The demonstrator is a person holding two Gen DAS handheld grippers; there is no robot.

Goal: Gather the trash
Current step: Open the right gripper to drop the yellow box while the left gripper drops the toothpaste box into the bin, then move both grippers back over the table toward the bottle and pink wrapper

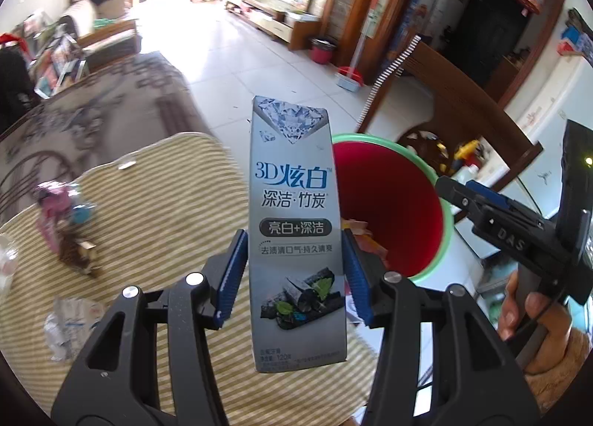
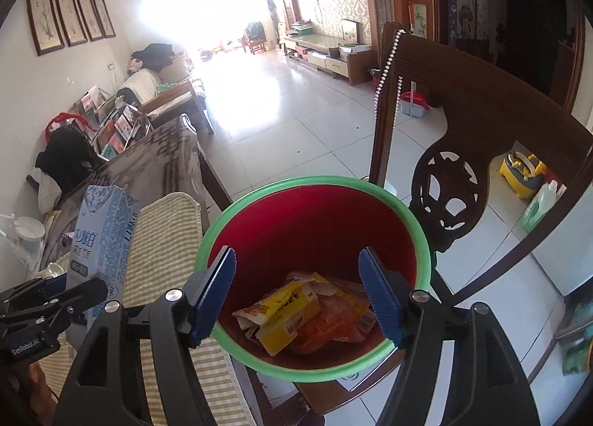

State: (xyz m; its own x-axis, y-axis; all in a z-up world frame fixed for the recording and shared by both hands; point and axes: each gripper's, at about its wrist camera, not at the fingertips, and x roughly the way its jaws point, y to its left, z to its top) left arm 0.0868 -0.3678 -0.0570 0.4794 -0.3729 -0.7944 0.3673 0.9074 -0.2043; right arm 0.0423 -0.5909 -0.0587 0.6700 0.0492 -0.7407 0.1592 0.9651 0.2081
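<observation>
My left gripper (image 1: 294,270) clamps a glossy grey toothpaste box (image 1: 296,233), while only the right-wrist view shows my right gripper (image 2: 296,292) gaping, empty, above crumpled wrappers (image 2: 296,315) in the round red bin (image 2: 315,181).

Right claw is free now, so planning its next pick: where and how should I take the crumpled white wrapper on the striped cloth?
Grip the crumpled white wrapper across its raised, bunched middle, coming from above with the right claw open. It lies low on the striped cloth, so a side approach would probably only push it.
</observation>
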